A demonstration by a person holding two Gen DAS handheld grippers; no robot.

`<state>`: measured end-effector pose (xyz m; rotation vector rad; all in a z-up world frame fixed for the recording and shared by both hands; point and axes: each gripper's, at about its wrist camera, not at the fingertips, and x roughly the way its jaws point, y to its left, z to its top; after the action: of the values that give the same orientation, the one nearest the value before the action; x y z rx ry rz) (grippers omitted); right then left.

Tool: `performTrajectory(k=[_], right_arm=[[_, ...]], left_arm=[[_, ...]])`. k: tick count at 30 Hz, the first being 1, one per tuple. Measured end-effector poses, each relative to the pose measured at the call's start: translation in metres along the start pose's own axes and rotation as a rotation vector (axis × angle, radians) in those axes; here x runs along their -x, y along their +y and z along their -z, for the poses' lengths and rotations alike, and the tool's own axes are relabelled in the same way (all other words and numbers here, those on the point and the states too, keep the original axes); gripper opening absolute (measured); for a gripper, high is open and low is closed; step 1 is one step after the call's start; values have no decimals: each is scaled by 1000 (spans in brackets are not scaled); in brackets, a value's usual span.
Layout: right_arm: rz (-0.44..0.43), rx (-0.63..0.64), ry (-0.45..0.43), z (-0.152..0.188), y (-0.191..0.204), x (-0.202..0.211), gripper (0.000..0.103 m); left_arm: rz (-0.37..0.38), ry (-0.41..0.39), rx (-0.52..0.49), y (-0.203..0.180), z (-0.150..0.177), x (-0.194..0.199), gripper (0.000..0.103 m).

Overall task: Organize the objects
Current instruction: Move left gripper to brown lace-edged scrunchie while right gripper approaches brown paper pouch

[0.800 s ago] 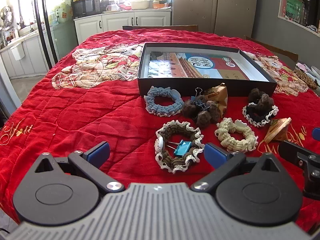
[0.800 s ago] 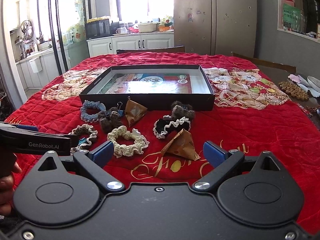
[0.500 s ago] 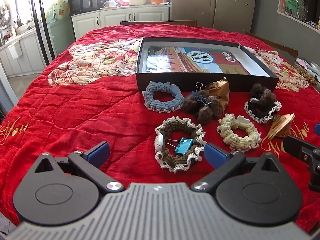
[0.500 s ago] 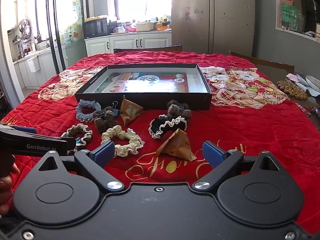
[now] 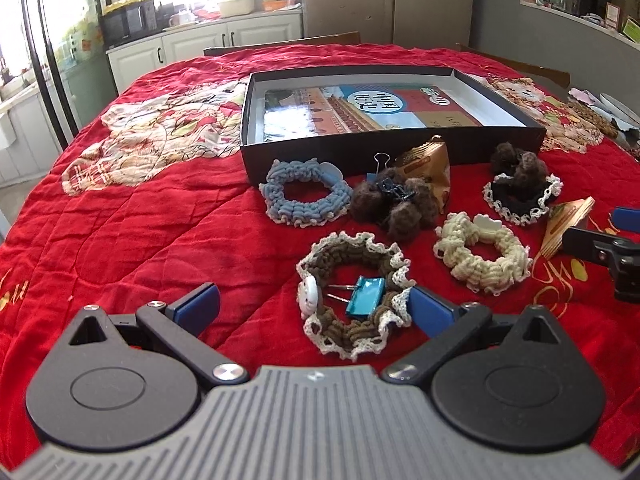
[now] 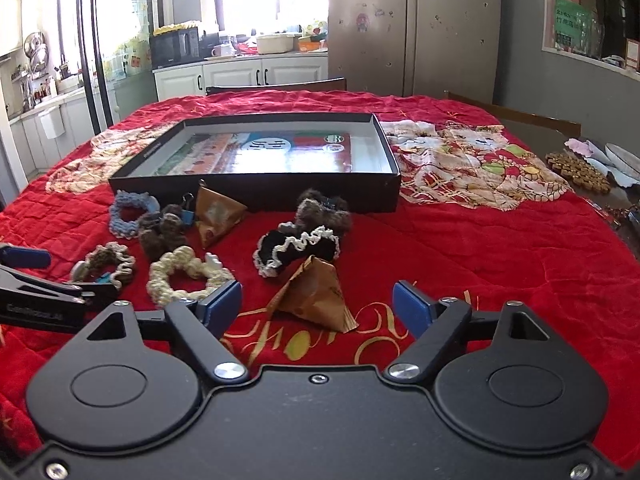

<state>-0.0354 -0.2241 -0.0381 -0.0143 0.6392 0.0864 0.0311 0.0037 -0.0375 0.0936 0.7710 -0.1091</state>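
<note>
Hovering low over the red quilt [image 5: 152, 216] on the worktop, the left claw [image 5: 314, 304] was spread wide and held nothing; its right finger [image 5: 430, 310] sat just beside a brown hair tie [image 5: 352, 292] with a teal clip [image 5: 366, 296] inside its ring, at lower centre of the left view. The right claw [image 6: 318, 306] was likewise wide open and empty, with a brown paper packet [image 6: 316, 296] lying between its fingers. Above these lay a cream hair tie [image 5: 482, 258], a blue hair tie [image 5: 306, 198] and a black hair tie with white trim [image 6: 298, 246]. An open black box [image 5: 256, 108], a picture sheet flat inside, filled the upper centre.
</note>
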Motion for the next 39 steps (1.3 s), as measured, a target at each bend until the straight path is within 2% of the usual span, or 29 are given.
performTrajectory(k=[5, 11, 18, 23, 27, 30, 32, 34, 39], right_arm=[[-5, 2, 23, 0, -3, -19, 71], [-30, -12, 39, 1, -7, -32, 63], [-49, -12, 42, 4, -9, -35, 61], [-47, -11, 43, 4, -9, -34, 61], [-48, -3, 40, 5, -10, -34, 61], [-50, 0, 41, 6, -10, -33, 61], [-51, 3, 41, 7, -9, -34, 61], [-51, 7, 41, 6, -8, -34, 61], [-51, 6, 45, 6, -8, -37, 60]], left_arm=[[36, 15, 10, 4, -2, -10, 103], [79, 9, 7, 5, -3, -15, 96], [121, 7, 4, 12, 0, -9, 91], [189, -14, 28, 24, -2, 4, 91], [162, -75, 44, 34, -9, 7, 90], [151, -66, 71, 42, -13, -2, 78], [151, -33, 74, 45, -16, -14, 66], [169, -7, 71, 46, -17, -23, 63], [177, -15, 0, 37, -18, -23, 60]])
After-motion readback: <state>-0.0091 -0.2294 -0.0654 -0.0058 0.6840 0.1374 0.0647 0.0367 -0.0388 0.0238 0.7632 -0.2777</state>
